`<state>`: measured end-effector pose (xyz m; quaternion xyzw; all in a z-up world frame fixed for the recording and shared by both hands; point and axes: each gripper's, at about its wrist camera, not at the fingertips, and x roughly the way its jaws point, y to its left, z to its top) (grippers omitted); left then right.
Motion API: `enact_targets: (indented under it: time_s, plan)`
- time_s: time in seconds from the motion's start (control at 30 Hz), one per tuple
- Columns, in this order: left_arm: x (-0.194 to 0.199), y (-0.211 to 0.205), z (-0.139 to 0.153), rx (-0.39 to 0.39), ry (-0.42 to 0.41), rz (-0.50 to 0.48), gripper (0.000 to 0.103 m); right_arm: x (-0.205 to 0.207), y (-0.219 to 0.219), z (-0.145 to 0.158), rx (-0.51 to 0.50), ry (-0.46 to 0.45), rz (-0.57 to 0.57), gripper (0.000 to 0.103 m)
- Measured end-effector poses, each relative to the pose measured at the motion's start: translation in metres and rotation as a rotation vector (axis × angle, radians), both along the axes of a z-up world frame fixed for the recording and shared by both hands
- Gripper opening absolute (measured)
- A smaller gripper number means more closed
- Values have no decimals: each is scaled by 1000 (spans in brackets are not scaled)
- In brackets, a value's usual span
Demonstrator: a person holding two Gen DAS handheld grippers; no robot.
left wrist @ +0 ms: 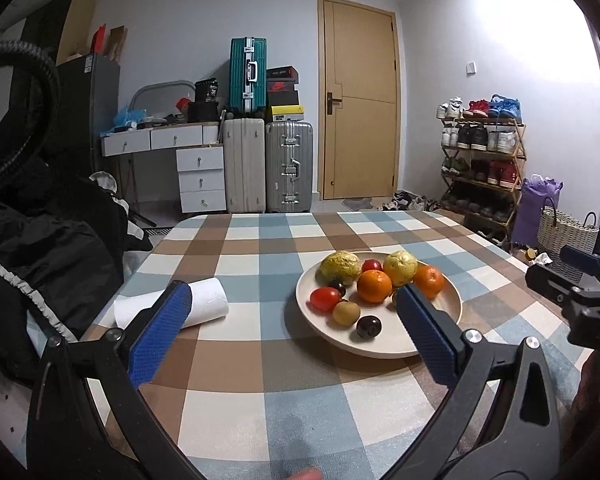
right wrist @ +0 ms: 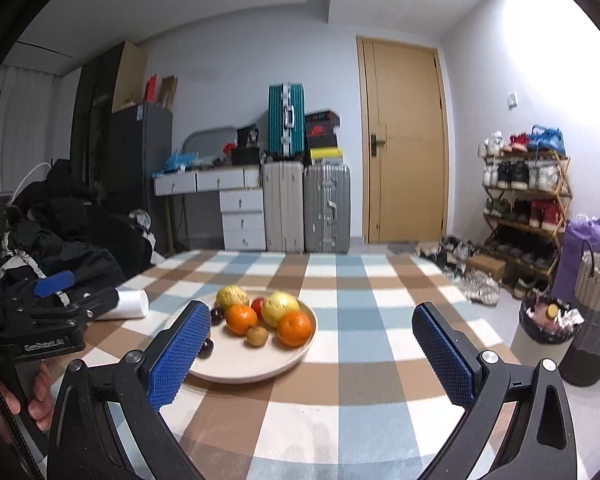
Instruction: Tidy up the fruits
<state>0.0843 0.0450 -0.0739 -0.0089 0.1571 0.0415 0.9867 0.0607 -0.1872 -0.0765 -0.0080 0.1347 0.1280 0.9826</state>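
A paper towel roll (left wrist: pixel 180 304) lies on the checked tablecloth (left wrist: pixel 300 392). Beyond the tablecloth, suitcases (left wrist: pixel 268 164) stand left of a wooden door (left wrist: pixel 358 100). A shoe rack (left wrist: pixel 482 160) stands right of that door.

Not much to read here tbh. The only clear one is "GenRobot.AI" printed in pale letters on the black body of my left gripper (right wrist: pixel 40 346), seen from my right wrist cam. Over by the teal suitcase (right wrist: pixel 286 120), the red and black shoebox (right wrist: pixel 320 128) just right of it has a Nike swoosh on its end. Labels on the other boxes are too blurry.
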Motion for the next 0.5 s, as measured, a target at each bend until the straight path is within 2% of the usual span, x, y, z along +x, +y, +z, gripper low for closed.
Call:
enact_targets:
  time_s: [0.07, 0.13, 0.2, 0.33, 0.5]
  plan:
    - [0, -1, -1, 1, -1, 0, 102, 12, 2, -5, -17, 69, -10, 103]
    - [-2, -2, 1, 0, -1, 2, 102, 18, 3, -7, -22, 97, -20, 103]
    - [-3, -3, 1, 0, -2, 2, 102, 19, 3, -8, -27, 94, -39, 103]
    - [-3, -4, 0, -1, -1, 1, 102, 9, 4, -7, -29, 32, -23, 103]
    - [-2, -5, 0, -1, -2, 2, 102, 10, 4, -5, -28, 45, -2, 103]
